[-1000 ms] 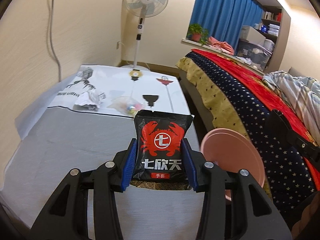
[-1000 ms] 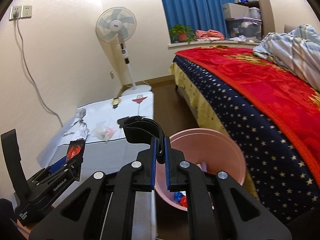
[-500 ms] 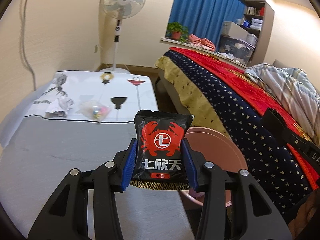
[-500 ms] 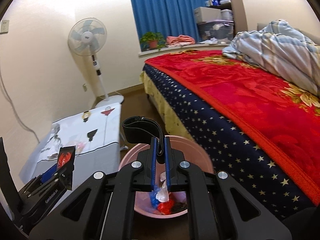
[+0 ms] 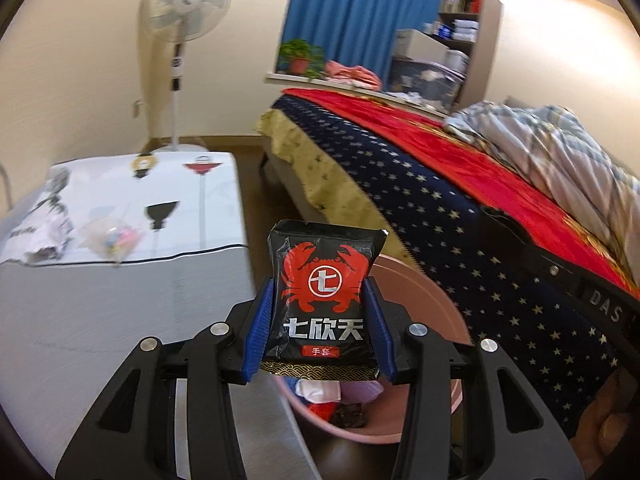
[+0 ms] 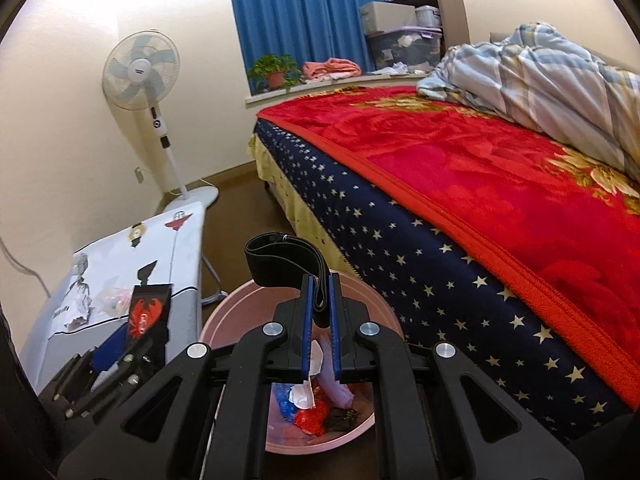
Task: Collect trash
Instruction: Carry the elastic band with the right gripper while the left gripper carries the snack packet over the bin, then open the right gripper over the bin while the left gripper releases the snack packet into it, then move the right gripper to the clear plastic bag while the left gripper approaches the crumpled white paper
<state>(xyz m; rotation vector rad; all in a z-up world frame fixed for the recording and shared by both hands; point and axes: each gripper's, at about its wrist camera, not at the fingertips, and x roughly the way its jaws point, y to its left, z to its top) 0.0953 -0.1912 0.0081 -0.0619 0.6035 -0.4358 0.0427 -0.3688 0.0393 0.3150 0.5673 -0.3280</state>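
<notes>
Low centre of the left wrist view: left gripper [image 5: 320,328], ribbed blue pads clamped on a glossy black foil packet [image 5: 323,300] printed with a red crab, held upright. Low centre of the right wrist view: right gripper [image 6: 320,320], jaws nearly closed, pinching a loop of matte black elastic band [image 6: 284,258]. Directly behind and below both: round pink plastic bin [image 6: 384,312], smooth-walled, with crumpled wrappers inside. Left of frame: white cloth-covered table [image 5: 120,300] bearing crumpled paper [image 5: 46,236]. Right of frame: bed with plush red blanket [image 6: 480,168].
</notes>
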